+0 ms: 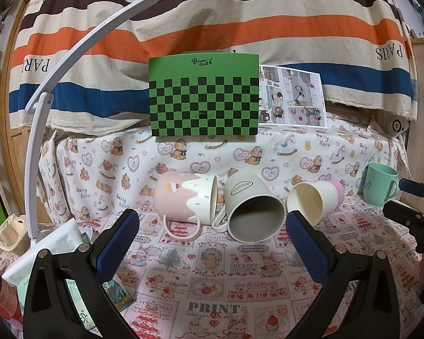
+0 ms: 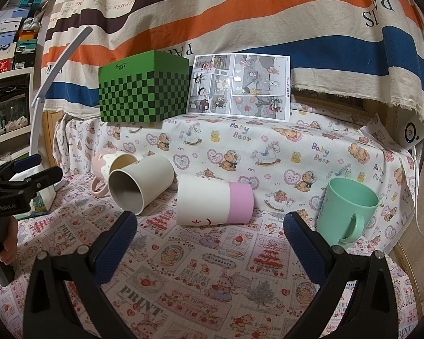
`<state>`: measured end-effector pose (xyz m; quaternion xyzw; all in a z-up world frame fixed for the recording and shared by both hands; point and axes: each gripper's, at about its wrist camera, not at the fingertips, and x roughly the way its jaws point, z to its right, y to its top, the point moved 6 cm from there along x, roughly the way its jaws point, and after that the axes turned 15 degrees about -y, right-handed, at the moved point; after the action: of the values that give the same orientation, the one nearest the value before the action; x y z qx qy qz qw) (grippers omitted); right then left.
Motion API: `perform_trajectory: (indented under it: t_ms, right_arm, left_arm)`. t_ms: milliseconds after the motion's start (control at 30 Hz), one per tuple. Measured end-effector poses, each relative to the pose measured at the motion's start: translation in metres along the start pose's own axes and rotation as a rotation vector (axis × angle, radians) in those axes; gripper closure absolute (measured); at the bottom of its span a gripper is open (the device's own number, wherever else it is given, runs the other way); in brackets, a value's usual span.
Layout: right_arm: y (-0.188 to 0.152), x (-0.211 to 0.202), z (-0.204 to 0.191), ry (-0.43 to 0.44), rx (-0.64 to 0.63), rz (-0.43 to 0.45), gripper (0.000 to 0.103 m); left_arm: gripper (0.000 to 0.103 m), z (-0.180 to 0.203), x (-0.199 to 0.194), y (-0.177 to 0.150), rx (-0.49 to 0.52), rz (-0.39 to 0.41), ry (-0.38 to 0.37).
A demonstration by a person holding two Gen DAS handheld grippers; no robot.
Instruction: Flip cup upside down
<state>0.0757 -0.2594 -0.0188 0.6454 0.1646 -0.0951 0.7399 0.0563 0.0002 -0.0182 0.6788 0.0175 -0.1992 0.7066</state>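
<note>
Three cups lie on their sides on the patterned cloth: a pink-and-white mug (image 1: 183,197) (image 2: 104,166), a grey mug (image 1: 251,206) (image 2: 141,183), and a white cup with a pink base (image 1: 315,197) (image 2: 214,203). A mint green mug (image 1: 380,183) (image 2: 347,209) stands upright at the right. My left gripper (image 1: 212,240) is open and empty, a little in front of the grey mug. My right gripper (image 2: 210,243) is open and empty, in front of the white-and-pink cup, with the green mug just beyond its right finger (image 2: 302,240).
A green checkered box (image 1: 203,96) (image 2: 141,90) and a comic sheet (image 1: 292,96) (image 2: 240,84) stand on the raised ledge behind. A white lamp arm (image 1: 42,130) rises at the left. A white packet (image 1: 51,243) and a red bottle (image 1: 0,296) lie at the left.
</note>
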Motion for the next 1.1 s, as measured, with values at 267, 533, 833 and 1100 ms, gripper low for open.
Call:
perform_trajectory:
  t_ms: [267,533,833,1100]
  right_arm:
    - [-0.001,0.015,0.009,0.004,0.117,-0.111,0.0]
    - [0.001,0.062,0.042,-0.007,0.609,-0.489,0.0]
    - [-0.017,0.128,0.026,-0.011,0.946,-0.761,0.0]
    - [-0.023,0.155,0.017,-0.071,1.062,-0.807,0.011]
  left_arm:
    - [0.0,0.0,0.0,0.0,-0.004,0.002,0.002]
    - [0.0,0.0,-0.001,0.003,-0.002,0.005,-0.016]
    - [0.0,0.001,-0.001,0.002,0.001,0.006,-0.012]
    - [0.0,0.001,-0.001,0.002,0.002,0.004,-0.012]
